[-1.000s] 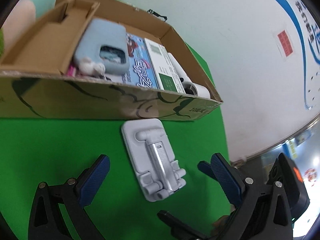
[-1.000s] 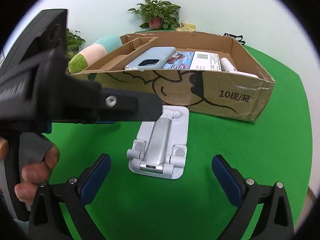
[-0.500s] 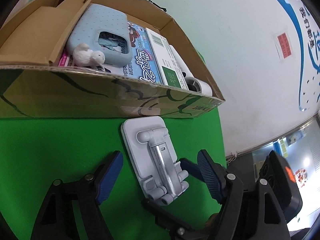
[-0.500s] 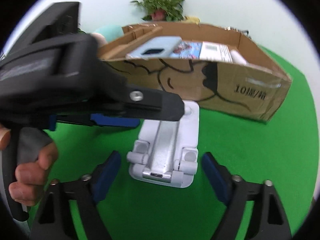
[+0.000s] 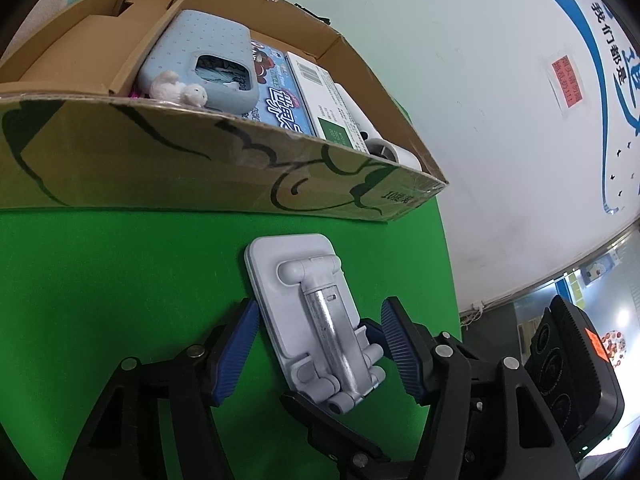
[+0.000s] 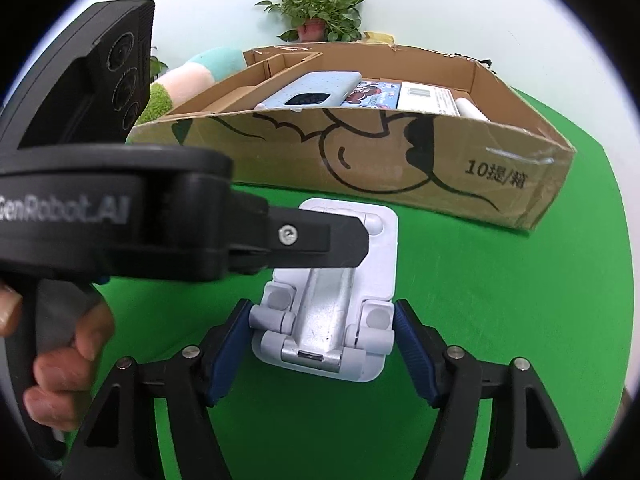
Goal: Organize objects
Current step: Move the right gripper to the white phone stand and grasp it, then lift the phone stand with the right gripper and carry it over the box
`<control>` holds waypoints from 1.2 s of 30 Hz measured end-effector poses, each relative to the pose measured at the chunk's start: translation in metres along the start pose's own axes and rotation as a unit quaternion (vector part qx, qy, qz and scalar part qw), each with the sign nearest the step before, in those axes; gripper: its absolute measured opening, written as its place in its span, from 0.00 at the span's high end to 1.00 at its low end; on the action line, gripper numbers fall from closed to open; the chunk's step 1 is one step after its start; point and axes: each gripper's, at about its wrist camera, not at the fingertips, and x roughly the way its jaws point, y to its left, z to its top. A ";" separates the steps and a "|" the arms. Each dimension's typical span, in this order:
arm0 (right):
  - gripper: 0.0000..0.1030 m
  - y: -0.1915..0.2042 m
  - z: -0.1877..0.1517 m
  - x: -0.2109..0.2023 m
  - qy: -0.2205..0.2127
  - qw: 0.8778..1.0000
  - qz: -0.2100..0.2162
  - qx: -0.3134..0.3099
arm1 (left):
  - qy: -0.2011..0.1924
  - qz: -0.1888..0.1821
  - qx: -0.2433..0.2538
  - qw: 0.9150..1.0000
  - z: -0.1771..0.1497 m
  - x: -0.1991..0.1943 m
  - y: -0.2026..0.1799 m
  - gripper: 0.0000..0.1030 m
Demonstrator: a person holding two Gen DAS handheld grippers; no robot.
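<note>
A folded white and silver phone stand (image 5: pixel 316 316) lies flat on the green table (image 5: pixel 100 288) in front of a cardboard box (image 5: pixel 160 172). It also shows in the right wrist view (image 6: pixel 332 312). My left gripper (image 5: pixel 318 346) has its blue pads on both long sides of the stand. My right gripper (image 6: pixel 320 344) has its blue pads against the stand's hinged near end. The left gripper's body (image 6: pixel 160 236) crosses over the stand in the right wrist view. The box (image 6: pixel 400 168) holds a light blue case (image 5: pixel 204 64), printed packs and a white roll.
A small white toy animal (image 5: pixel 178 90) sits in the box near its front wall. A potted plant (image 6: pixel 320 12) and a plush toy (image 6: pixel 188 80) are behind the box. The table's right edge (image 5: pixel 448 264) is near a white wall.
Both grippers have moved forward onto the phone stand and narrowed from wide open until the pads sit at its sides. The stand has stayed on the table.
</note>
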 end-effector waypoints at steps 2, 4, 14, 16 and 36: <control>0.32 0.001 -0.003 -0.004 0.001 1.000 0.002 0.007 | 0.001 0.008 0.006 1.000 -0.003 0.000 -0.002 0.46; 0.32 -0.002 -0.005 -0.005 0.001 1.000 0.008 0.020 | 0.006 0.008 0.012 1.000 -0.005 0.002 -0.004 0.50; 0.33 0.000 -0.013 -0.015 -0.004 0.999 0.006 0.039 | -0.013 0.022 0.019 1.000 -0.014 -0.013 -0.013 0.69; 0.33 0.001 -0.012 -0.022 -0.017 0.999 0.004 0.039 | -0.026 0.025 0.031 0.999 -0.012 -0.021 -0.022 0.69; 0.33 0.008 0.043 -0.079 -0.146 0.989 -0.010 0.004 | -0.134 0.036 0.104 0.985 0.035 -0.090 -0.081 0.69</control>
